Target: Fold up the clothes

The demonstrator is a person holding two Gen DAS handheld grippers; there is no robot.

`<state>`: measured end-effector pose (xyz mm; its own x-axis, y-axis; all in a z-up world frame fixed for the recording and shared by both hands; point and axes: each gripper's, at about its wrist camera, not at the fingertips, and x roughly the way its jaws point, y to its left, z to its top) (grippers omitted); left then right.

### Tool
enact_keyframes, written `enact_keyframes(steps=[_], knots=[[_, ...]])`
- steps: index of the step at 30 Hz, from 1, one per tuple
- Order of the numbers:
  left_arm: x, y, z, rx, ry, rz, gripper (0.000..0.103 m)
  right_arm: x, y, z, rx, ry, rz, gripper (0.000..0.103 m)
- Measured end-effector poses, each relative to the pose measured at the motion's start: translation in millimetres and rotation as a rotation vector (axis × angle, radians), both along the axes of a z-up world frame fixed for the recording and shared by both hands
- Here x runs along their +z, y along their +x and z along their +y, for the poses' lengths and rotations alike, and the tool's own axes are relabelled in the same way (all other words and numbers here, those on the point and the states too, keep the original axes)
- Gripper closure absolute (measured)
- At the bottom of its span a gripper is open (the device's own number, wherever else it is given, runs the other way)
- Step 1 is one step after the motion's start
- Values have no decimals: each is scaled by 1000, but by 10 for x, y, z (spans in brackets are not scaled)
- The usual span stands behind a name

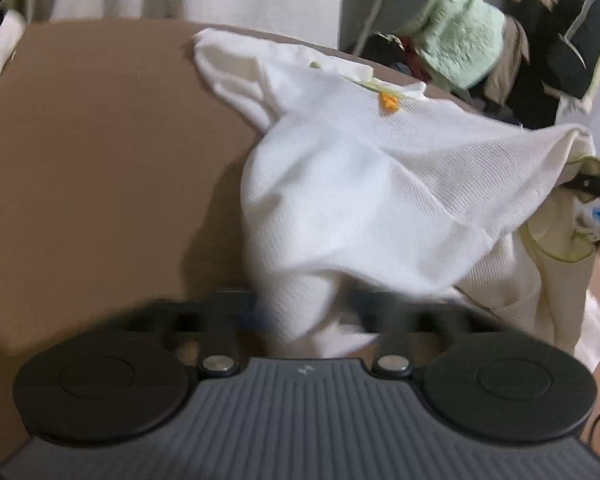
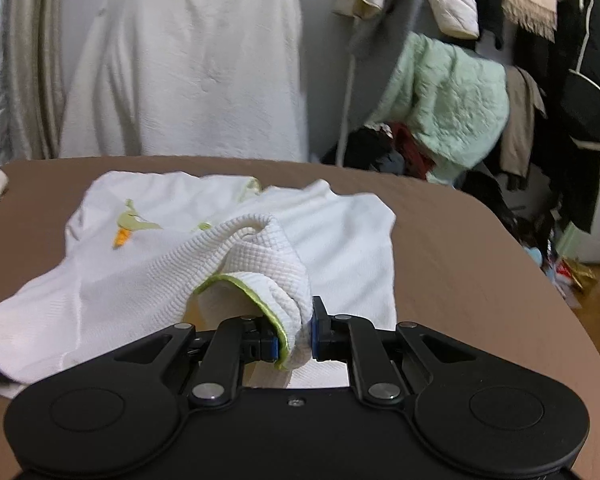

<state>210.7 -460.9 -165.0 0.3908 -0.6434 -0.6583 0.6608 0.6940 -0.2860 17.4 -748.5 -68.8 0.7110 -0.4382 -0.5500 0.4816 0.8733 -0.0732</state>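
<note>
**Both claws clamped on the white top**

My right claw (image 2: 293,336) is pinched tight on the white waffle-knit garment with the lime-green trim (image 2: 227,248). The blue pads (image 2: 315,338) squeeze a bunched, green-edged opening of the cloth between them, and that fold rises in a hump just ahead of my fingers. The rest of the garment spreads flat behind it on the brown round-edged table (image 2: 460,248), with a small orange-and-green embroidered motif (image 2: 125,228) showing on its left part.

Over on the left wrist view, my left claw (image 1: 300,320) is blurred and mostly buried under cloth. A white fold hangs straight down between the fingers and the jaws stand nearly together on it, so I have a hold there too. From that grip the fabric lifts up off the table and stretches away to the right edge of the view, where a dark piece of the other claw pokes out.

Beyond the table stand a chair draped in a white cover (image 2: 195,60) and a cluttered rack with a pale green quilted jacket (image 2: 452,104) and dark coats.
</note>
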Motion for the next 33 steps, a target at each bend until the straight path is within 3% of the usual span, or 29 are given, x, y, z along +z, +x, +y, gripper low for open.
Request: enact_keyframes(steps=[3,4,6,7,9,11,12,15,18,19,20,21,23,25,27,29,31,33], knots=[[377,-87,193,157,26,-161,95,128,-141,124,76,60,-65,88],[567,-161,250,226,94,-288,95,178,-195,187,105,82,-92,89],[942,-402,477,351,182,-625,95,271,-280,391,142,89,-129,88],[1023,-475,633,398,210,-701,94,315,-312,502,158,90,-141,88],[1184,-620,943,492,267,-853,81,398,-362,744,215,115,-160,88],[1345,-765,1254,586,324,-1005,54,436,-408,999,306,126,-172,88],[1377,-804,1416,626,353,-1038,52,426,-428,1130,355,122,-164,88],[1006,-640,1902,716,449,-799,51,263,-448,1500,496,125,-96,88],[475,-196,2176,807,722,-506,52,-22,-443,1818,599,134,10,88],[384,-45,2252,827,789,-443,52,-140,-430,1906,616,130,50,88],[356,70,2345,859,807,-403,52,-255,-421,1987,625,117,86,88],[396,125,2437,896,774,-377,52,-359,-413,2057,631,104,119,88],[521,181,2643,961,620,-287,49,-473,-404,2113,613,95,159,88],[541,207,2827,948,444,-158,47,-555,-400,2146,592,96,187,87],[467,212,2942,923,351,-48,46,-562,-410,2158,589,98,193,87],[357,260,2978,898,356,15,42,-541,-406,2174,597,76,208,87],[261,314,2896,827,403,55,29,-523,-413,2146,569,47,213,88],[113,318,2805,739,377,124,24,-506,-423,2081,518,20,208,88]])
